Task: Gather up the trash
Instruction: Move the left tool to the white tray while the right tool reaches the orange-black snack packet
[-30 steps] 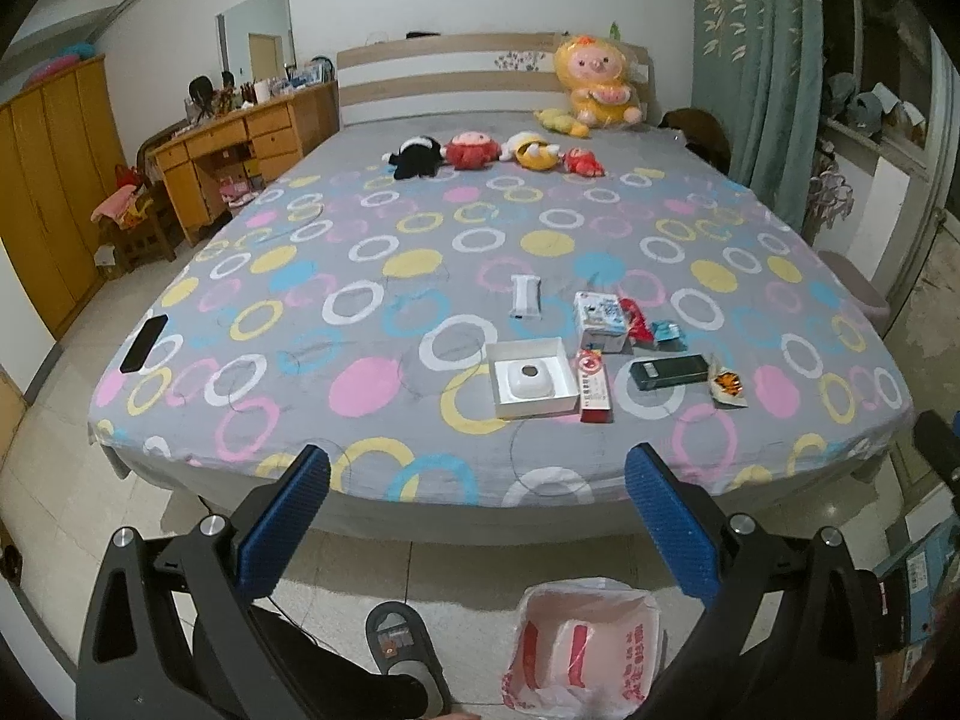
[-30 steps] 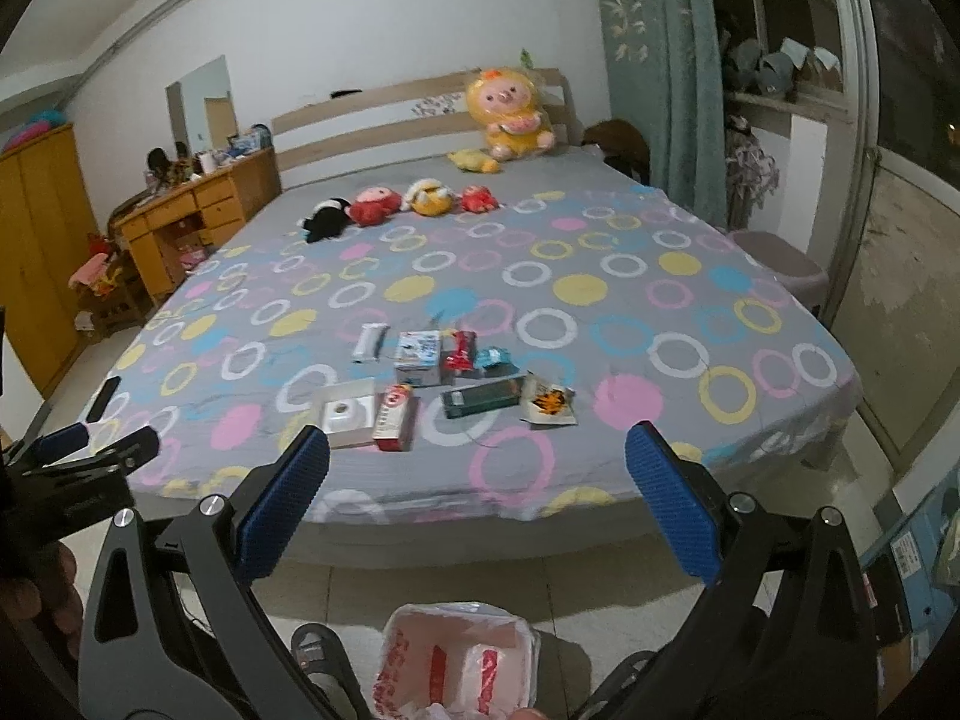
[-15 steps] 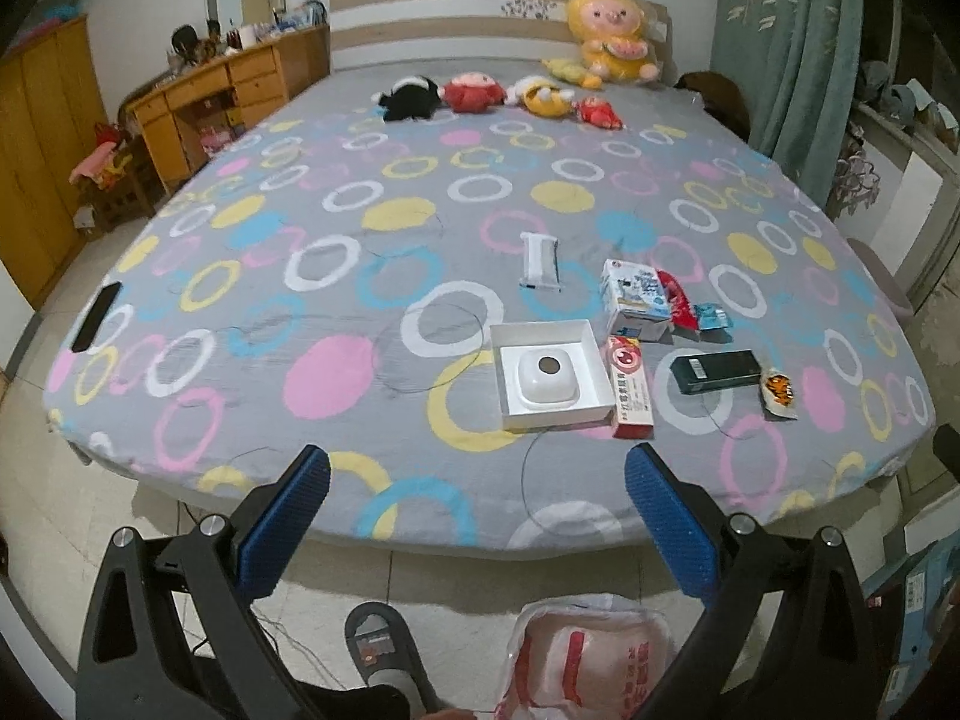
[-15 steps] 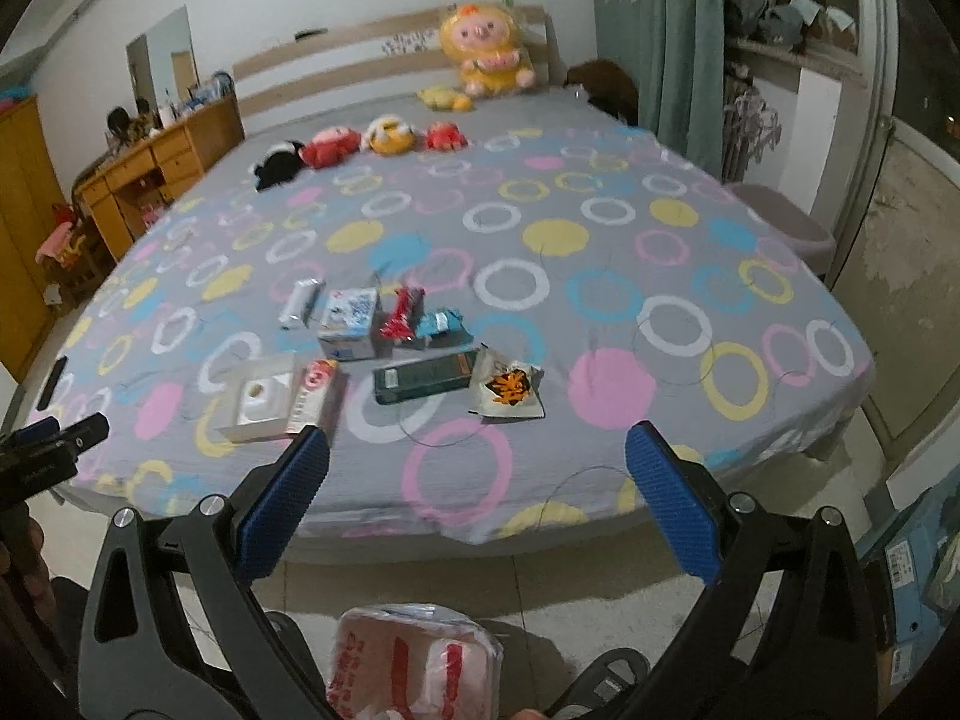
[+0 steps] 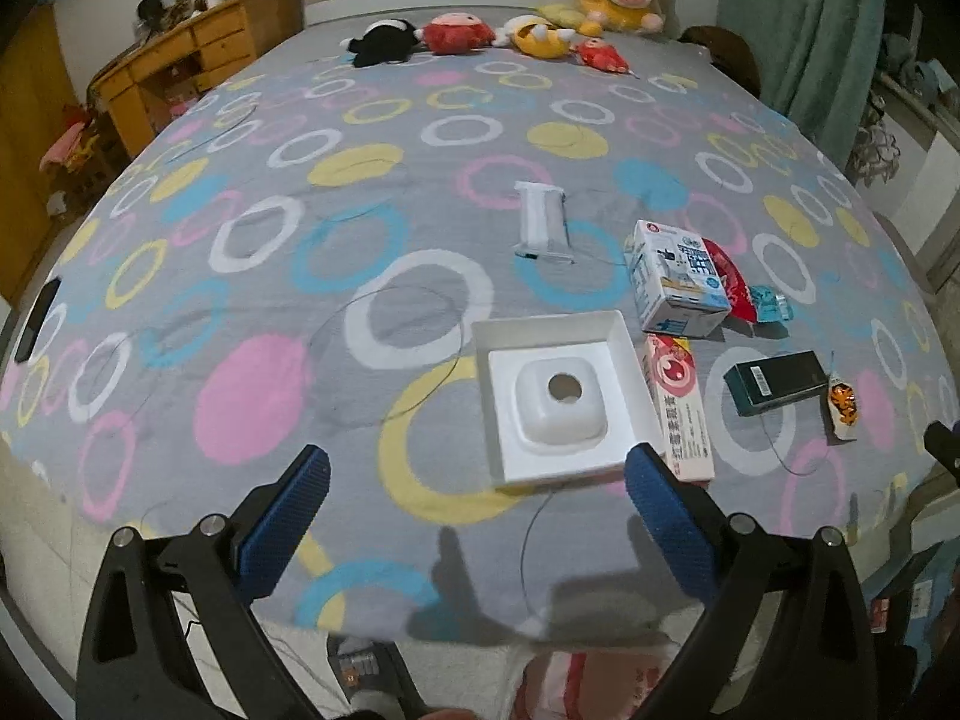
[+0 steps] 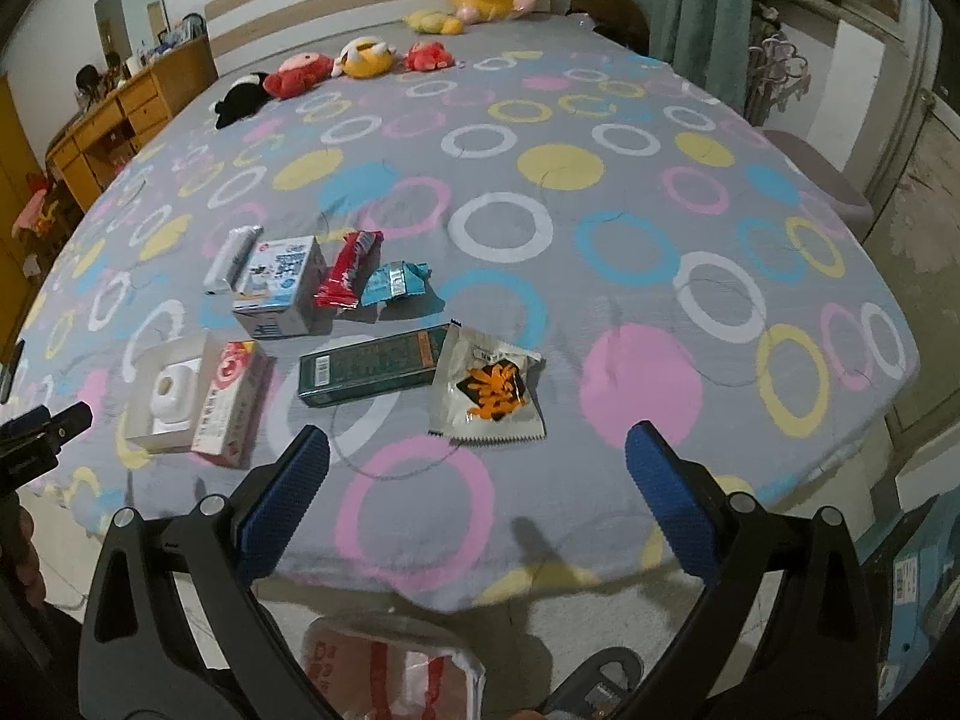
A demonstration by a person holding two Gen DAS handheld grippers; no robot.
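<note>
We hold both claws, left gripper [image 5: 477, 495] and right gripper [image 6: 477, 492], spread and empty in approach above the bed [image 6: 600, 252]; next, we judge, comes pinching the white tray [image 5: 558, 399] or the foil packet [image 6: 489, 390].

Bed [image 5: 252, 276] near edge: tray [image 5: 561, 399], boxes, wrappers clustered.
Headboard end: plush toys [image 5: 462, 36].
Floor below: bag [image 6: 396, 669].
</note>
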